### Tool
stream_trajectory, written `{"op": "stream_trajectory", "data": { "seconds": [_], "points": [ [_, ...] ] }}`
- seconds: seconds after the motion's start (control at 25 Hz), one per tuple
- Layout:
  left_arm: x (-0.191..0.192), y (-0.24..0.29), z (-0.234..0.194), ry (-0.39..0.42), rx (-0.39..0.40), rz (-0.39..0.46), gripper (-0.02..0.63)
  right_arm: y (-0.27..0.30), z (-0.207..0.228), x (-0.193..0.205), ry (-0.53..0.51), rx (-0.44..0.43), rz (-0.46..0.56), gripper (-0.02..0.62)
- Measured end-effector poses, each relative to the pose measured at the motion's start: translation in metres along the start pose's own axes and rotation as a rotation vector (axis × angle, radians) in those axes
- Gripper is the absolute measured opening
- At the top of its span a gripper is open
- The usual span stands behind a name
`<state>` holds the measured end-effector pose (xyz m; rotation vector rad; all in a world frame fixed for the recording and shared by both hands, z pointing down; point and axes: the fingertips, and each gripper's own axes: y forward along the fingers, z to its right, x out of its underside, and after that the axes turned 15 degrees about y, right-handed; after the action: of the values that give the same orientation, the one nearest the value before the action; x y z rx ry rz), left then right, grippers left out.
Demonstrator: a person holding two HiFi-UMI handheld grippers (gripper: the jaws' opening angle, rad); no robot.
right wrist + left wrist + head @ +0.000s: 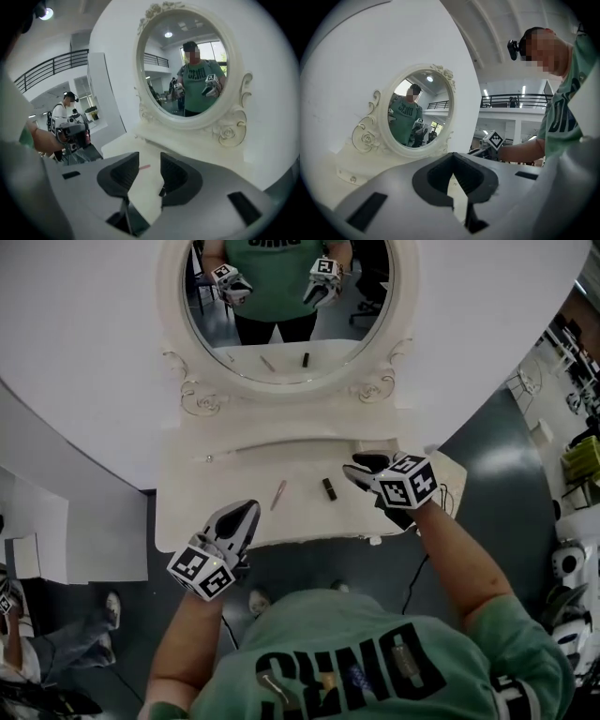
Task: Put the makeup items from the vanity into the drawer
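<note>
A thin pink makeup stick and a short dark tube lie near the middle of the white vanity top, in front of the oval mirror. My right gripper hovers over the right part of the top, just right of the dark tube. It is open and holds nothing. In the right gripper view the pink stick shows through the gap between the jaws, further off. My left gripper is at the vanity's front left edge. Its jaws meet at the tips and are empty.
The mirror's ornate base runs along the back of the top, with a small knob at its left. A knob sticks out of the vanity's front edge. A bystander's shoes stand on the dark floor at left.
</note>
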<state>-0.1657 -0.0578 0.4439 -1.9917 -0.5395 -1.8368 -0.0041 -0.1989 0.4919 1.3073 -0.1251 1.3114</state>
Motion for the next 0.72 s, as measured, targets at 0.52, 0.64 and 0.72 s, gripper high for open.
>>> {"op": "stream_trajectory", "data": {
  "seconds": [0.52,0.64,0.72],
  "points": [
    [0.068,0.018,0.001,-0.080,0.055,-0.054,0.008,0.129,0.082,0.121,0.085,0.219,-0.434,0.186],
    [0.081,0.012,-0.001,-0.105,0.049,-0.067,0.008,0.148,0.096,0.137,0.101,0.264,-0.474,0.187],
    [0.087,0.008,-0.003,-0.119,0.044,-0.072,0.008,0.158,0.102,0.145,0.110,0.280,-0.492,0.187]
  ]
}}
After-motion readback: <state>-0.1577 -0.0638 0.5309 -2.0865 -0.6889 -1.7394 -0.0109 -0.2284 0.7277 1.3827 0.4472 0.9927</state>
